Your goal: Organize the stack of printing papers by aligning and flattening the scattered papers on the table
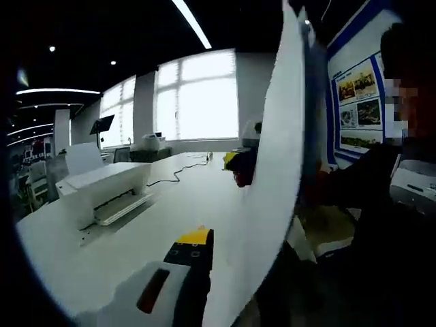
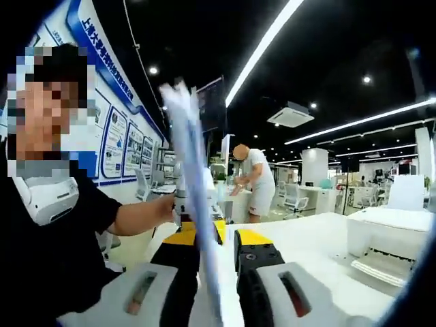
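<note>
The stack of white printing papers [image 1: 276,170] stands upright on its edge over the white table [image 1: 170,211]. In the left gripper view it rises from the bottom to the top, and my left gripper [image 1: 231,238] is shut on its lower part; one black, yellow-tipped finger [image 1: 194,238] shows, the other is hidden behind the sheets. In the right gripper view the paper stack [image 2: 194,177] appears edge-on, with my right gripper [image 2: 219,237] shut on it low down. Beyond the sheets, my left gripper [image 2: 180,201] is held by the person's hand. The right gripper [image 1: 238,163] peeks past the paper's edge.
A white printer [image 1: 102,187] sits on the table at the left, with a black cable [image 1: 170,178] behind it. The same printer [image 2: 392,238] is at the right of the right gripper view. The person holding the grippers [image 2: 54,204] is close; another person [image 2: 255,180] stands farther back.
</note>
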Demonstrator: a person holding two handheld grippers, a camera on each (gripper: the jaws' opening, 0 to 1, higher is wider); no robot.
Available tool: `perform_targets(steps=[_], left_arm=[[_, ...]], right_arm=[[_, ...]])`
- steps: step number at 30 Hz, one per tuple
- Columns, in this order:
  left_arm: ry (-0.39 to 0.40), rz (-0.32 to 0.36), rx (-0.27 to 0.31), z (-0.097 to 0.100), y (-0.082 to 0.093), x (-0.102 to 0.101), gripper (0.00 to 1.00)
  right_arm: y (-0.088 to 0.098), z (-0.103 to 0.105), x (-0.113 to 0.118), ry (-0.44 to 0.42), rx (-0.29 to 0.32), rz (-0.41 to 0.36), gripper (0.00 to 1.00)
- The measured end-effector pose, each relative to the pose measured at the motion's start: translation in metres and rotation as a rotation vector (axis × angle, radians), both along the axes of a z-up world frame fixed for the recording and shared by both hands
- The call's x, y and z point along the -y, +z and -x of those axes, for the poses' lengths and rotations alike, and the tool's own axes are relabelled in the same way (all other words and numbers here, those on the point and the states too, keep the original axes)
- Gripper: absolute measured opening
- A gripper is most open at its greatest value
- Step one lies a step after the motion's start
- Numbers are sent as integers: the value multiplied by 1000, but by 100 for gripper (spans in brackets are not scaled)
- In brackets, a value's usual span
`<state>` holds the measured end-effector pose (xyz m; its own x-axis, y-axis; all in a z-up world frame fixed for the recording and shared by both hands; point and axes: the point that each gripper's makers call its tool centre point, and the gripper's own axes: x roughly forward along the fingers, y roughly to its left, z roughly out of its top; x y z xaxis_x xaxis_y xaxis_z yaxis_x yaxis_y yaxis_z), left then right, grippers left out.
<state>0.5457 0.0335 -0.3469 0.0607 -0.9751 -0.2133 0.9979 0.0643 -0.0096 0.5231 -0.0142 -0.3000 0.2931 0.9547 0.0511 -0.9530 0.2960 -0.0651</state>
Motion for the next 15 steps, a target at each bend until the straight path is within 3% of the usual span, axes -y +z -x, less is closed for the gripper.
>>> perform_targets(steps=[3, 4, 5, 15], left_arm=[[-4, -5, -7, 2, 3, 2, 22], [-8, -13, -6, 3, 3, 2, 15], [-19, -27, 28, 3, 4, 0, 7], [0, -28, 34, 1, 17, 1, 7]], right_arm=[[5, -2, 0, -8, 19, 5, 9], [7, -3, 0, -12, 27, 11, 0], [7, -3, 0, -5, 32, 25, 0], [17, -2, 0, -11, 37, -9, 0]])
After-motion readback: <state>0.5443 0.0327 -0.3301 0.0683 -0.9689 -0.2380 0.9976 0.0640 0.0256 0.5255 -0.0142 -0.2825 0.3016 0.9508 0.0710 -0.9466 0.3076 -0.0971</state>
